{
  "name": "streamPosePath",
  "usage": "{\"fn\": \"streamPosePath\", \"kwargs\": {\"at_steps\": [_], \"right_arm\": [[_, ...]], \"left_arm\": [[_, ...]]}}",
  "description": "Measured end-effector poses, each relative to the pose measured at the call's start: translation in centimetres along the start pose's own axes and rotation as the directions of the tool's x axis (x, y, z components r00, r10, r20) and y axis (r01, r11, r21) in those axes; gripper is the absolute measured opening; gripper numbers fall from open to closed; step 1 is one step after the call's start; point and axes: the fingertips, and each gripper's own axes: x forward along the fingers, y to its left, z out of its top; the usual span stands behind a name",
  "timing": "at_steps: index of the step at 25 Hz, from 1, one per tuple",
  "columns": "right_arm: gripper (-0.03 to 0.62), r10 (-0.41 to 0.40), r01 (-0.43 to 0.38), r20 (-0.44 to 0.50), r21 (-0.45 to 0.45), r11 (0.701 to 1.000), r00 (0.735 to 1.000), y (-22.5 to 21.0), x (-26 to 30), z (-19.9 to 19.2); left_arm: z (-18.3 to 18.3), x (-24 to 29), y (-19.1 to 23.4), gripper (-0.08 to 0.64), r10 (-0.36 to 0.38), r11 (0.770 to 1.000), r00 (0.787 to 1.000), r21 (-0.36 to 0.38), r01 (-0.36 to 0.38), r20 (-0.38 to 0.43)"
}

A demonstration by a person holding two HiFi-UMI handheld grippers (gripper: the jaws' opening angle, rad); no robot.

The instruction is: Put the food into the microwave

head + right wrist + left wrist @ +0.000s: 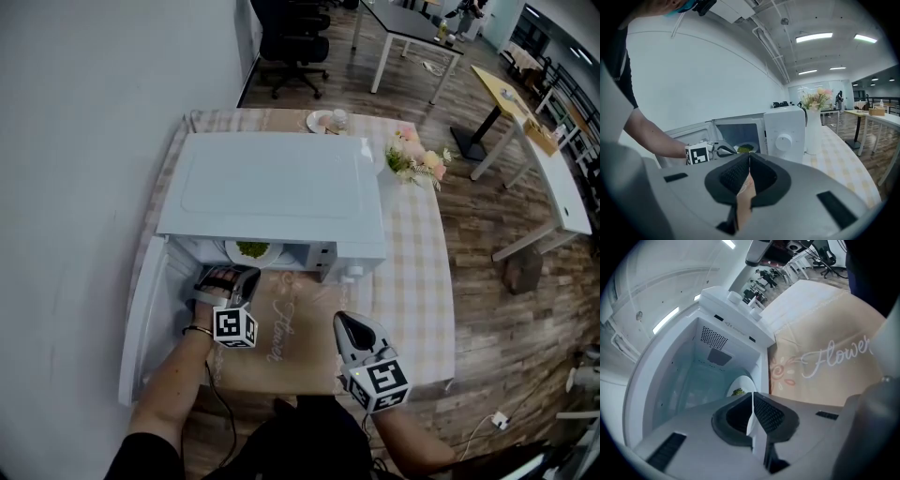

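Note:
A white plate of green food [251, 249] lies inside the white microwave [281, 187], whose door [142, 323] hangs open to the left. My left gripper [246, 275] is at the oven's mouth, its jaws shut with nothing seen between them. The plate [738, 387] lies just beyond the tips of the left gripper [753, 394]. Over the tan mat, my right gripper [345, 322] is shut and holds nothing. In the right gripper view, past the right gripper [749, 154], the food [744, 148] shows in the open cavity, with the left gripper [725, 150] beside it.
A tan mat with "Flower" lettering [281, 330] covers the checked table in front of the oven. A vase of pink flowers [412, 157] stands right of the microwave, and a small dish [323, 120] behind it. The control knob [783, 139] faces me.

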Motion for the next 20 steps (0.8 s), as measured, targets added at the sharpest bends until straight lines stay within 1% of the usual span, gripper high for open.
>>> {"fn": "streamPosePath", "kwargs": {"at_steps": [5,9,20], "right_arm": [[0.009,0.0,0.0,-0.013,0.006,1.0,1.0,0.1,-0.1,-0.5],[0.009,0.0,0.001,-0.013,0.009,1.0,1.0,-0.1,0.3,-0.7],[0.009,-0.002,0.002,-0.029,0.015,1.0,1.0,-0.8,1.1,-0.8]], "left_arm": [[-1.2,0.4,-0.4,0.021,-0.026,1.0,0.999,-0.005,0.026,-0.039],[-1.3,1.0,-0.3,0.021,-0.032,0.999,0.999,0.003,0.033,-0.036],[-2.2,2.9,1.1,0.015,-0.033,0.999,0.998,-0.023,0.031,-0.061]]}}
